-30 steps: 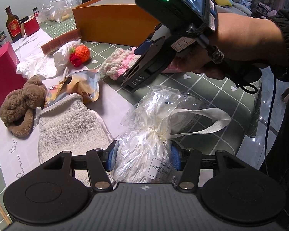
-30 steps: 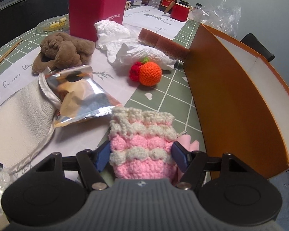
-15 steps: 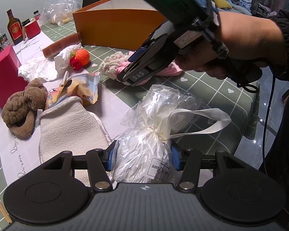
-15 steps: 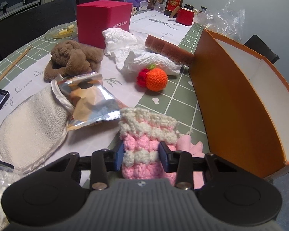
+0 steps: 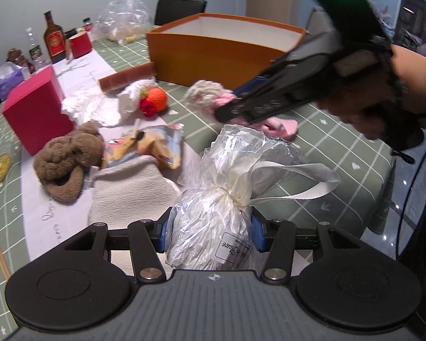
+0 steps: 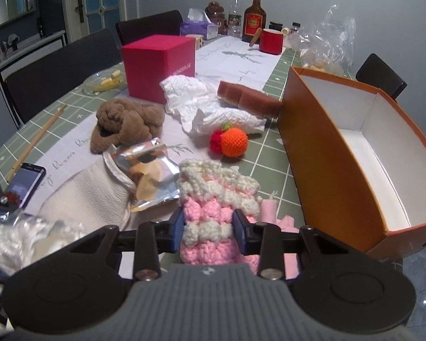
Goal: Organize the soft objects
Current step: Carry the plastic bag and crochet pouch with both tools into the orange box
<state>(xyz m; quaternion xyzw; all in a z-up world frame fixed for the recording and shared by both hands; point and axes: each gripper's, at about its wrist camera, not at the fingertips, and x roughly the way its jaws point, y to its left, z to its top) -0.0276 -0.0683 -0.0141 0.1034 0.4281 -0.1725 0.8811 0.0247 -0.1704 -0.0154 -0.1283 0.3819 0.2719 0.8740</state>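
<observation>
Notably, left gripper [image 5: 210, 234]: clamps the crinkly cellophane bundle [image 5: 213, 227] low; light, slippery.
Right gripper [image 6: 208, 231]: pinches the soft crochet pouch [image 6: 213, 210] mid-body; compressible.

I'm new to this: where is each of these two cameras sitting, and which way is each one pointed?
Left wrist view: sits on the left gripper, looking down along its fingers at the clear plastic bundle it holds; the hand carrying the right gripper crosses the frame.
Right wrist view: sits on the right gripper, looking past its pink crochet piece across the table; no hand shows.
Shared: orange box, brown plush, crochet orange.
</observation>
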